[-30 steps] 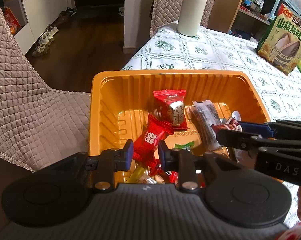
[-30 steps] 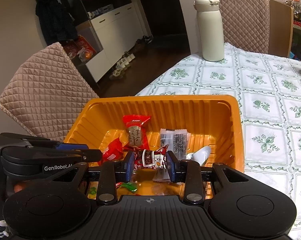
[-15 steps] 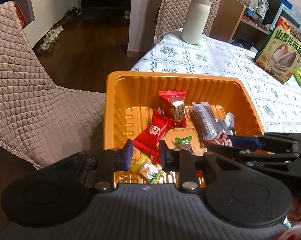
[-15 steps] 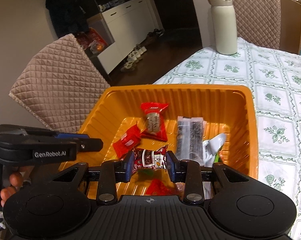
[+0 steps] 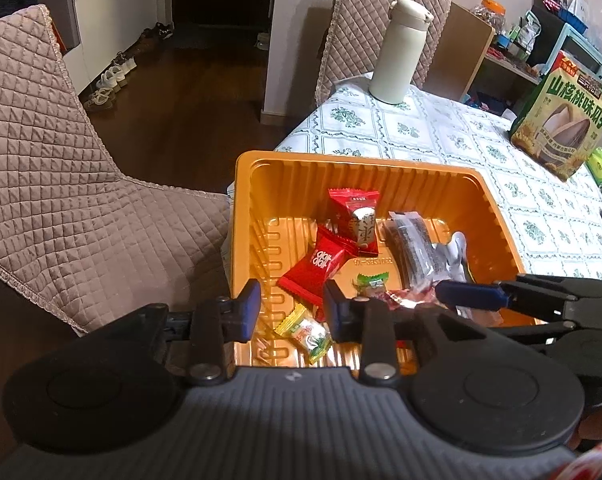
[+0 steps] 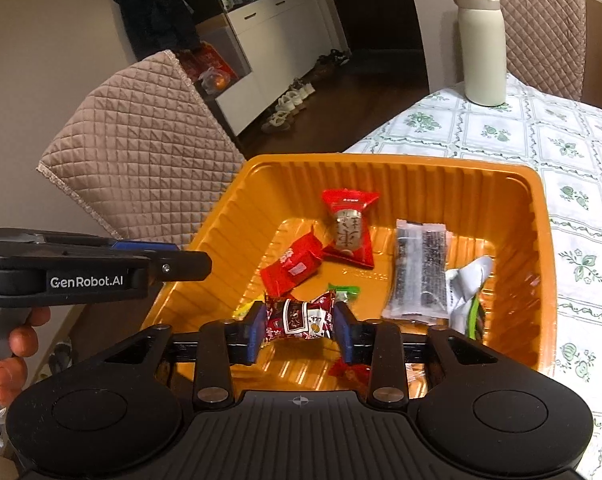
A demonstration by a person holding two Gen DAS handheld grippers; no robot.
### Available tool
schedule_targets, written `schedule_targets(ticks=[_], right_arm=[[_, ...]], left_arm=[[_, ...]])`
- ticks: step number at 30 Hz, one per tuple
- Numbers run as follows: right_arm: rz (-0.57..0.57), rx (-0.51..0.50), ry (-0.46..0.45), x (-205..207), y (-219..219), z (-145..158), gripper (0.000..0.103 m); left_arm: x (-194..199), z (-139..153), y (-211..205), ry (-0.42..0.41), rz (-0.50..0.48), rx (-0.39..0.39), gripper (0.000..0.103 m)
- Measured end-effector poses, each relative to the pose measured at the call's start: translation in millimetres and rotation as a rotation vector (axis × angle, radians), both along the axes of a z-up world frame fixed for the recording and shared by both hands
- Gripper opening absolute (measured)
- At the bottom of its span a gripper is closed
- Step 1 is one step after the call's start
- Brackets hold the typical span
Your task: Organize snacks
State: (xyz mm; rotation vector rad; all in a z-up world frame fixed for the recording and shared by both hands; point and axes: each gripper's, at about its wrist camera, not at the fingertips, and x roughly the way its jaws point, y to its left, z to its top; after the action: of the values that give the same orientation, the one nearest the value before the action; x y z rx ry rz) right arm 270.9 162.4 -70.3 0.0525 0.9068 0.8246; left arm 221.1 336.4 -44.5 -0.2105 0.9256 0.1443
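An orange tray (image 5: 341,162) (image 6: 381,160) sits at the table's corner and holds several wrapped snacks. Among them are a red candy (image 5: 317,266) (image 6: 291,266), a red pack with a round sweet (image 5: 357,216), a dark strip packet (image 5: 411,244) and a yellow-green candy (image 5: 305,330). My left gripper (image 5: 293,308) (image 6: 197,266) hovers over the tray's near left side. Its jaws are opening and nothing is between them. My right gripper (image 6: 299,332) (image 5: 445,295) hangs over the near side with a dark red candy (image 6: 299,318) (image 5: 407,296) touching both pads as its jaws begin opening.
A cream bottle (image 5: 397,52) (image 6: 481,40) stands at the table's far end. A green seed bag (image 5: 565,120) is at the right. A quilted chair (image 5: 61,180) stands close to the tray's left side, beyond the table edge. A hand (image 6: 17,344) grips the left handle.
The red candy that sat between my left pads now lies in the tray, and the left jaws are wider. Both grippers have drawn back from the tray. The dark red candy stays between the right pads.
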Motion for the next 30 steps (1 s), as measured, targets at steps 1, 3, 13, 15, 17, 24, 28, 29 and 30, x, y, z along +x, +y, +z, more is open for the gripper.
schedule_targets(ticks=[1, 3, 13, 15, 17, 24, 28, 29, 30], right_arm=[[-0.005, 0.002, -0.008, -1.6, 0.2, 0.7, 0.056], [0.001, 0.01, -0.013, -4.8, -0.2, 1.9, 0.056], [-0.017, -0.014, -0.014, -14.8, -2.6, 1.7, 0.056], [-0.024, -0.014, -0.014, -16.9, -4.4, 1.8, 0.056], [-0.035, -0.011, -0.015, -19.6, -7.1, 2.8, 0.056], [-0.1, 0.014, -0.022, -31.7, -26.4, 12.3, 0.058], [-0.158, 0.039, -0.03, -42.4, -50.0, 20.4, 0.069], [-0.174, 0.046, -0.034, -45.0, -57.1, 22.7, 0.072], [-0.188, 0.051, -0.037, -47.8, -64.6, 25.1, 0.074]], left_arm=[[-1.9, 0.6, 0.0, -0.002, 0.002, -0.001, 0.03], [-5.0, 1.6, -0.2, -0.006, 0.003, -0.001, 0.03], [-18.0, 5.4, -3.7, -0.02, -0.009, -0.008, 0.035], [-20.2, 6.5, -5.5, -0.024, -0.011, -0.01, 0.035], [-23.0, 7.9, -7.2, -0.027, -0.014, -0.012, 0.035], [-40.0, 18.2, -17.5, -0.065, -0.015, -0.026, 0.046], [-55.5, 27.2, -33.2, -0.086, -0.009, -0.013, 0.055], [-59.6, 29.5, -38.6, -0.09, -0.009, -0.008, 0.056], [-63.6, 31.7, -44.0, -0.094, -0.009, -0.004, 0.057]])
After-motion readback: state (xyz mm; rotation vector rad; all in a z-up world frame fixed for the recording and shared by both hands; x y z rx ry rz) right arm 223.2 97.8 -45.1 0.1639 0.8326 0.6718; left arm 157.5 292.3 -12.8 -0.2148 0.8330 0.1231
